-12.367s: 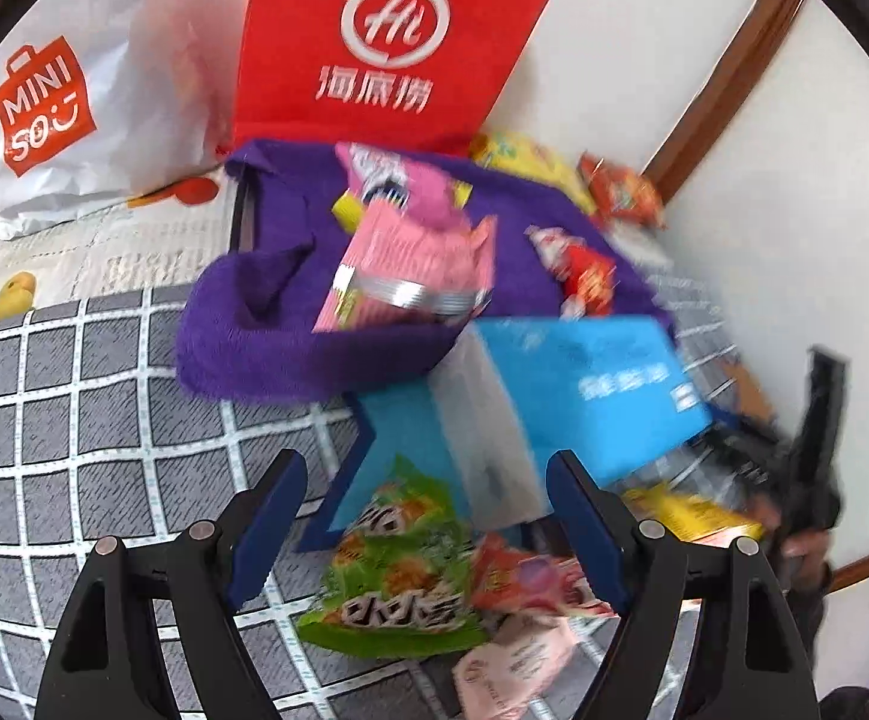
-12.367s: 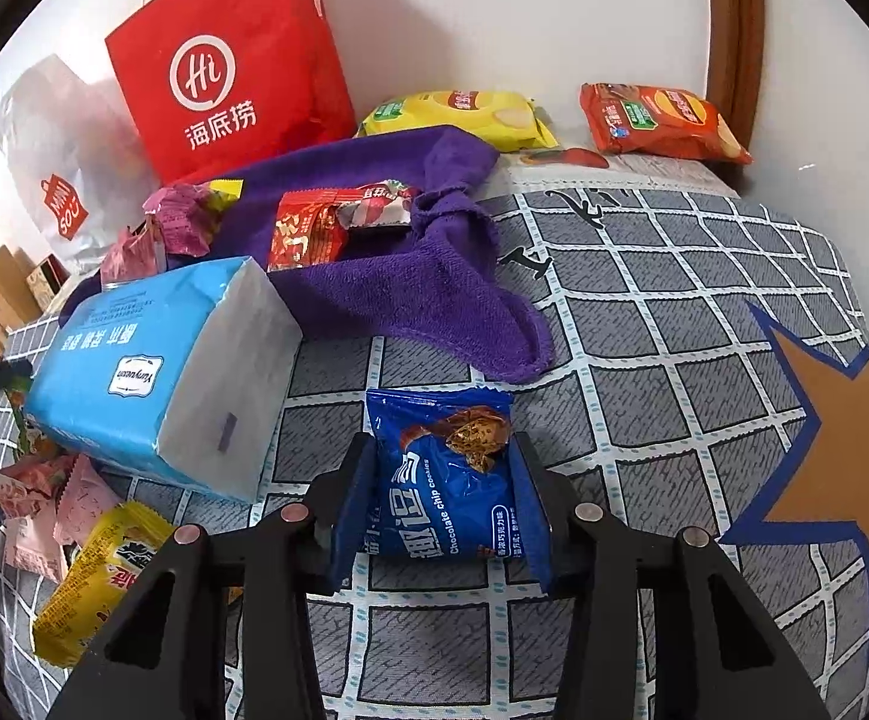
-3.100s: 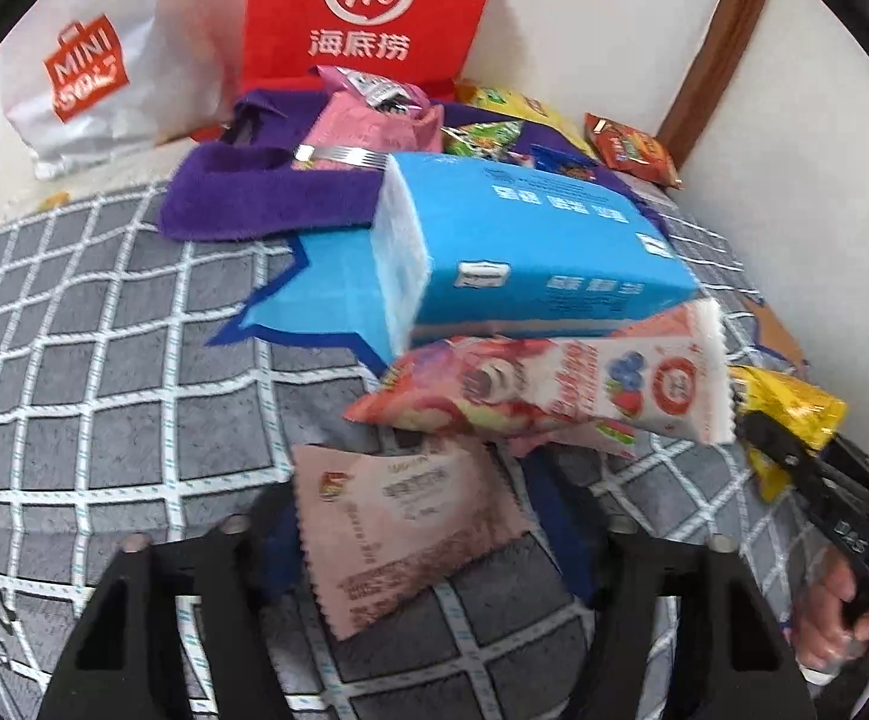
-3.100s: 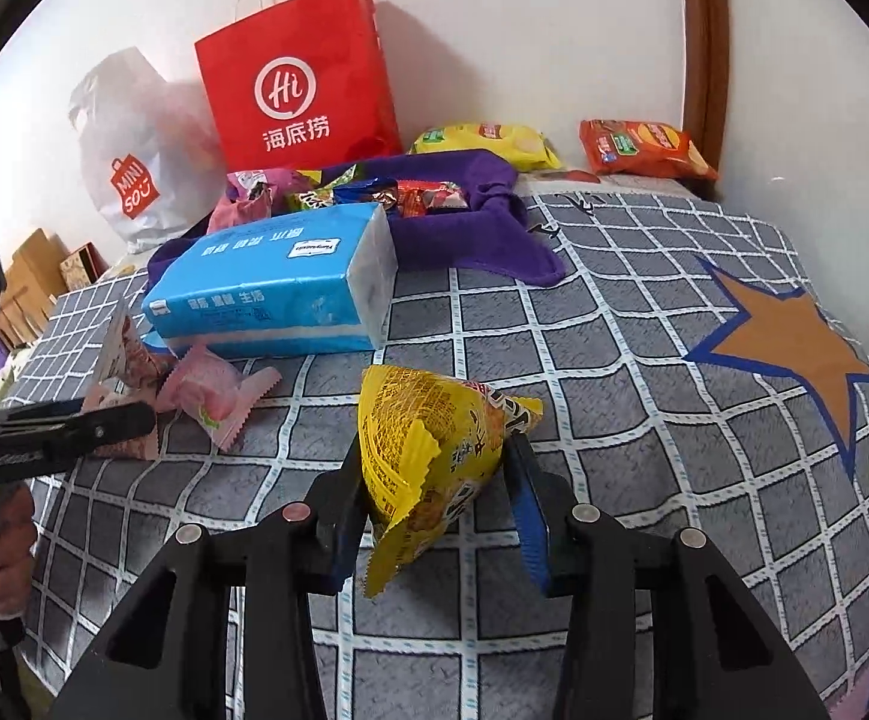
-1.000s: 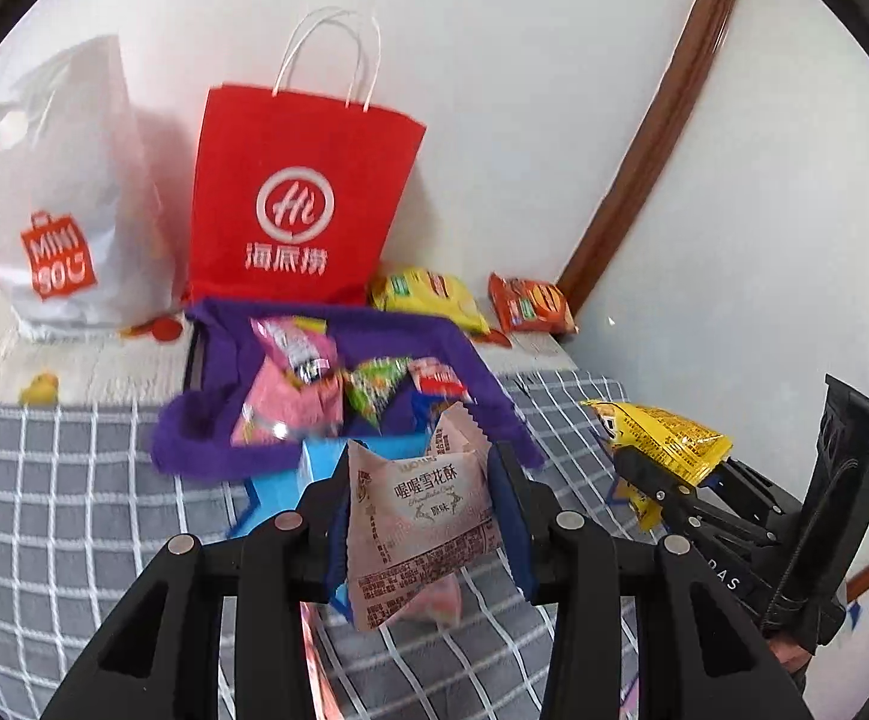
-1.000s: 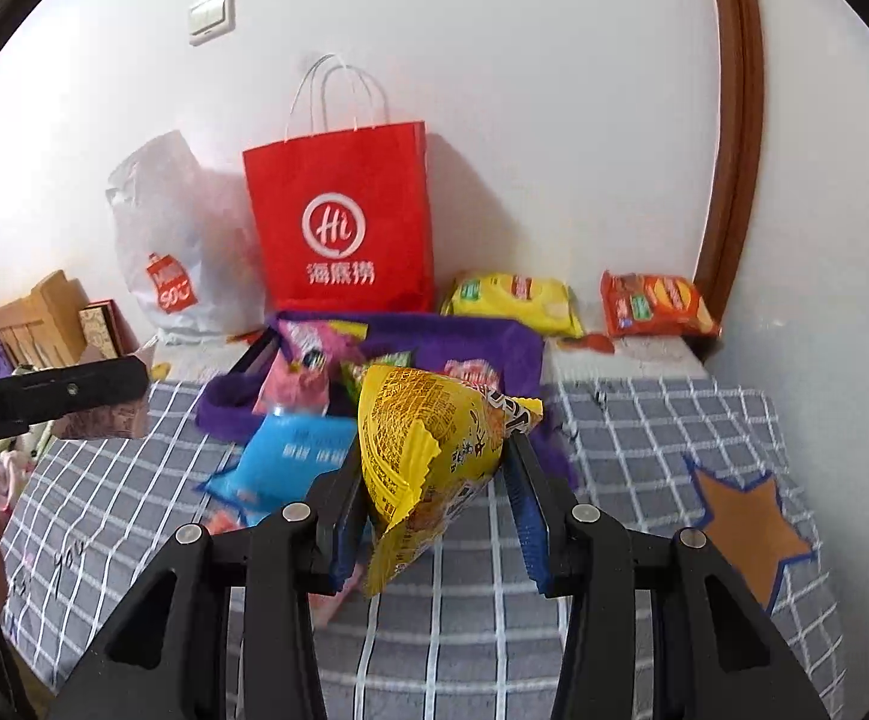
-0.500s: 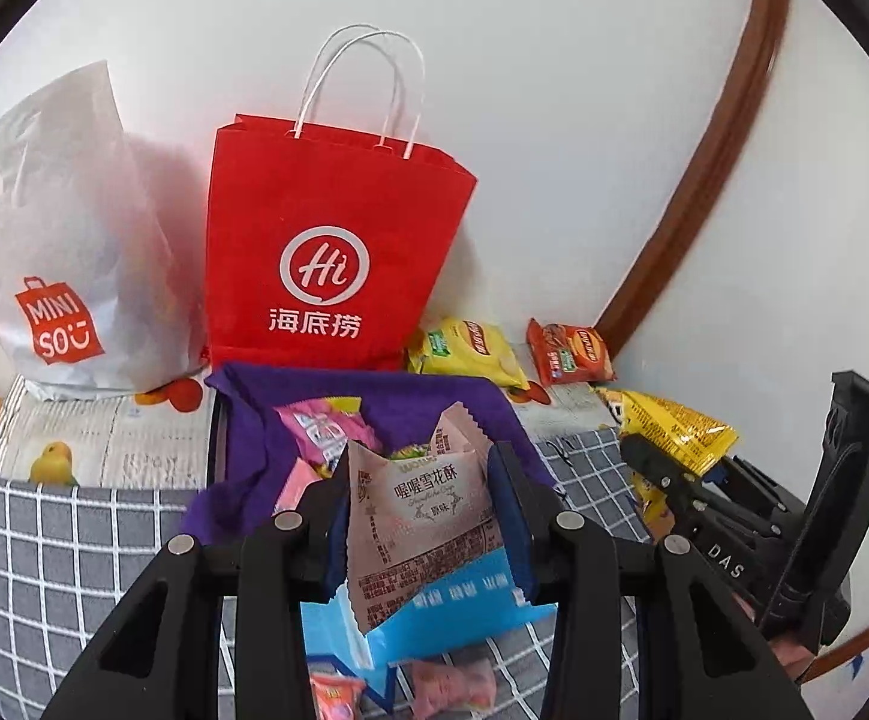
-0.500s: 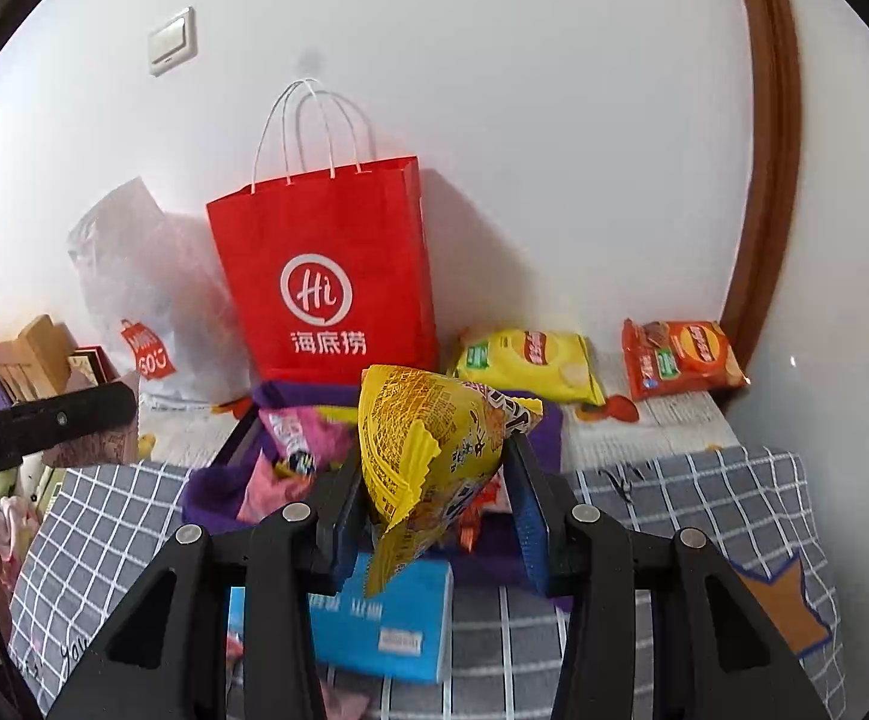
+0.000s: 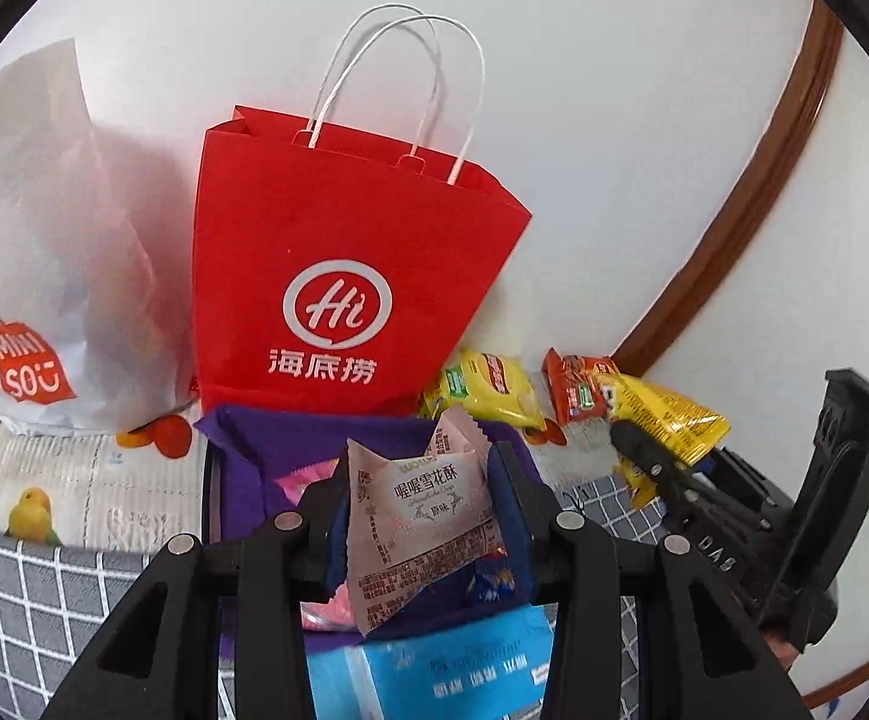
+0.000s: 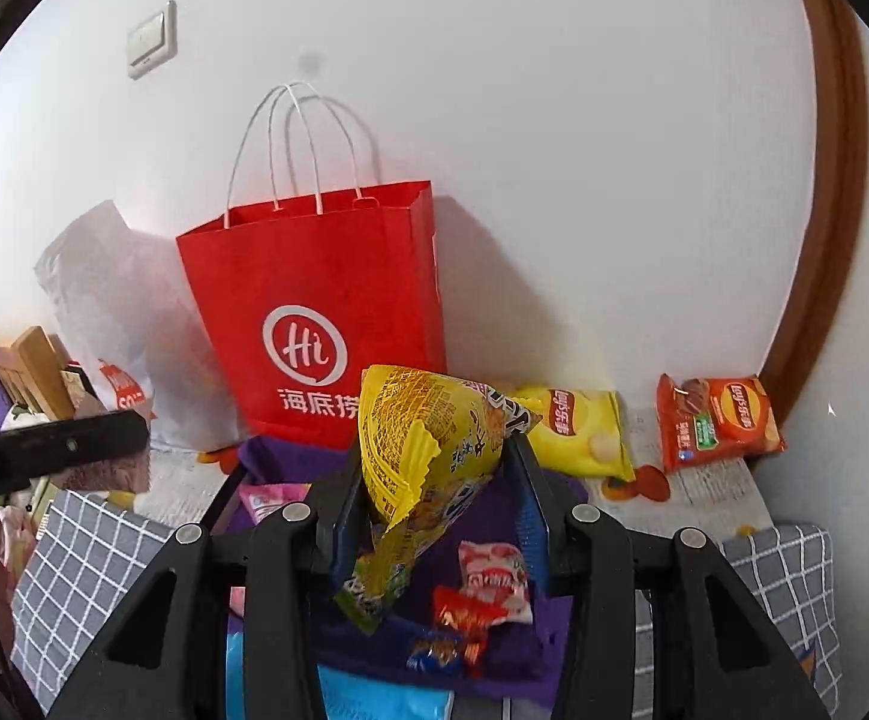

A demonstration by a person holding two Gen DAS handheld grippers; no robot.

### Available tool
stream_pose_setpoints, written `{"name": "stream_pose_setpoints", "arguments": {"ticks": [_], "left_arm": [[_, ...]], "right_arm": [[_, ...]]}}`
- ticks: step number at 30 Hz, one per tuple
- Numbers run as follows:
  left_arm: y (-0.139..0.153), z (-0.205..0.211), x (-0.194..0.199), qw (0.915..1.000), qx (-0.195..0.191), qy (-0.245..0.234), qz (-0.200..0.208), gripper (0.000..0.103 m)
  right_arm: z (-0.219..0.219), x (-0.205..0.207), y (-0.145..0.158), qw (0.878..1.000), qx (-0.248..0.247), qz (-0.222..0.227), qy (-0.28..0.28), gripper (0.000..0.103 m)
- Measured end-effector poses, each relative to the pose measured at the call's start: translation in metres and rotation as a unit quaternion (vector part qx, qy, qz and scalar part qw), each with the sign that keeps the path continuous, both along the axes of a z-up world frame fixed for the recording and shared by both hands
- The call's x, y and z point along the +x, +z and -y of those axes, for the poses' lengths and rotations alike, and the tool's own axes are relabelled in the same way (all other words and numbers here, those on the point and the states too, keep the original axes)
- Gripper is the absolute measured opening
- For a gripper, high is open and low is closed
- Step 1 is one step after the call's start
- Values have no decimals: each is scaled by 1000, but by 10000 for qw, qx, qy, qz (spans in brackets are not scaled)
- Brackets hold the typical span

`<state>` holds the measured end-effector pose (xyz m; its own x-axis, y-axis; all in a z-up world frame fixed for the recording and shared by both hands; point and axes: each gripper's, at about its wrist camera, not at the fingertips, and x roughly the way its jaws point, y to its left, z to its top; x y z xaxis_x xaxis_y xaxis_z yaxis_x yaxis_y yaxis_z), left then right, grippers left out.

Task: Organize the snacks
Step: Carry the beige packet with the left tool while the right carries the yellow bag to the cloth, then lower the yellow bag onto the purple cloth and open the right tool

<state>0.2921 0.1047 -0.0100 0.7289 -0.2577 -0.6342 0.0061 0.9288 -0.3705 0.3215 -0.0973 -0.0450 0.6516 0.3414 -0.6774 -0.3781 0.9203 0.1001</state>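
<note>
Since a second ago both tools have carried their packets toward the red paper bag (image 9: 338,300), which now looms larger, the purple cloth (image 9: 266,450) of gathered snacks just in front of it. The left tool (image 9: 419,516) pinches a pale pink snack packet (image 9: 422,510); the right tool (image 10: 434,480) pinches a yellow snack packet (image 10: 428,438). Both packets hang over the cloth, in front of the bag. To do this well, I judge each should be lowered close to the cloth before letting go, clear of the blue tissue pack (image 9: 434,672) on the side away from the bag, so that nothing slides off.
</note>
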Motion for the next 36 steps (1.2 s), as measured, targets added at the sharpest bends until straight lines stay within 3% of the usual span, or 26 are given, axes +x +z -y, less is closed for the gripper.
{"name": "stream_pose_setpoints", "arguments": {"ticks": [9, 17, 29, 36], "left_arm": [[-32, -1, 15, 9996, 66, -54, -255, 39], [-38, -11, 22, 9994, -24, -8, -341, 39], [-57, -17, 30, 9979, -81, 53, -635, 39], [-69, -9, 37, 9964, -32, -58, -848, 39]], "right_arm": [[4, 26, -50, 9984, 7, -561, 6, 43], [5, 28, -59, 9980, -290, -512, 223, 43], [0, 39, -83, 9937, -482, -950, 356, 43], [-16, 37, -101, 9880, -932, -1144, 453, 43]]}}
